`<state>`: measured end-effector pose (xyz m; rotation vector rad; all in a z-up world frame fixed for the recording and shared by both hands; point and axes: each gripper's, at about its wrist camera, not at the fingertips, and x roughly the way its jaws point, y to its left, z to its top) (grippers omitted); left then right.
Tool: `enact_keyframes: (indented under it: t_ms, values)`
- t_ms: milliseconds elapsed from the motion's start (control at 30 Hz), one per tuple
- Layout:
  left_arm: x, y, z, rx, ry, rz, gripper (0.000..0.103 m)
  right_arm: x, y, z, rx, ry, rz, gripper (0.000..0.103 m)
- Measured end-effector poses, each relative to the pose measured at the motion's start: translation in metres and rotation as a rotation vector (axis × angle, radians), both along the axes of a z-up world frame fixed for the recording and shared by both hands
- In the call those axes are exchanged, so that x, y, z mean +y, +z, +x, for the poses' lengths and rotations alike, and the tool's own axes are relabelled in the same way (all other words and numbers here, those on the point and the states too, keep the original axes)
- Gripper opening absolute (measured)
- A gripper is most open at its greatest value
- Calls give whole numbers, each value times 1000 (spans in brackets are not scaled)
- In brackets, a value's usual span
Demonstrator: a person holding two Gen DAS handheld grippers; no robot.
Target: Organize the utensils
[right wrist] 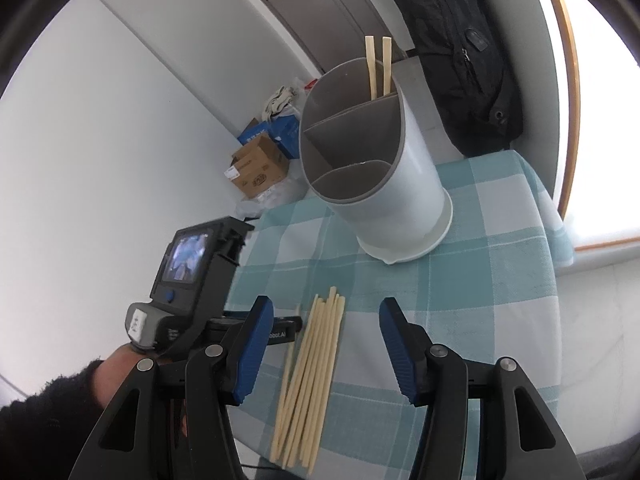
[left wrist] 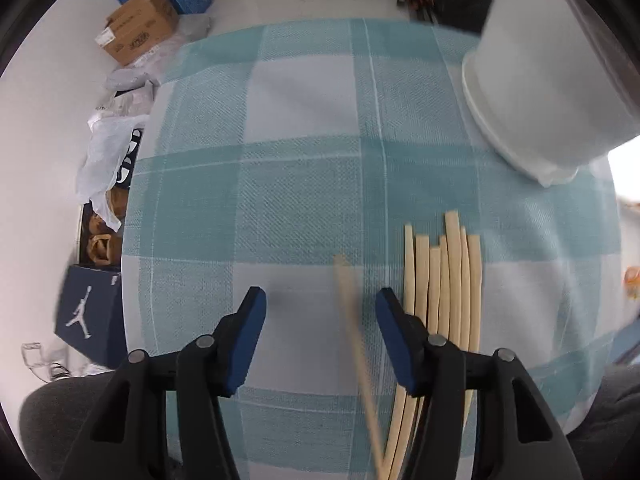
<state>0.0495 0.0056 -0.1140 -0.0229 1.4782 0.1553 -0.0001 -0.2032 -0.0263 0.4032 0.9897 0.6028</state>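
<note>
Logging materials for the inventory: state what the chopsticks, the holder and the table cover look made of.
Chopsticks: pale, matte, probably bamboo or light wood; no grain is resolvable.
Holder: smooth white shell with grey dividers and rim, probably plastic.
Table cover: woven cloth in a teal-and-white check; the weave texture shows.

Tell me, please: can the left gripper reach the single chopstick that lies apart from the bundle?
Probably yes. The left gripper is open, and the single chopstick already lies between its fingers, apart from the bundle; nothing blocks it.

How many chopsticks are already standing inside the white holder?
2. Both chopsticks stand side by side in the far compartment of the holder; the other two compartments look empty, though their bottoms are hidden.
</note>
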Motion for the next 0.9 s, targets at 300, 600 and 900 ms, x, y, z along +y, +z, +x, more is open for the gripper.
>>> enact_keyframes:
  t_ms: [300,600,900]
  values:
    - [-7,6,-3,-49,-13,-60,21,3,4,-2,-19,15,1,55]
    - [1,7,-4,-112,-10,-160,1,3,-6,1,13,6,-15,55]
    - [29,44,-18,-352,40,-283,1,24,-26,4,82,60,-74,40]
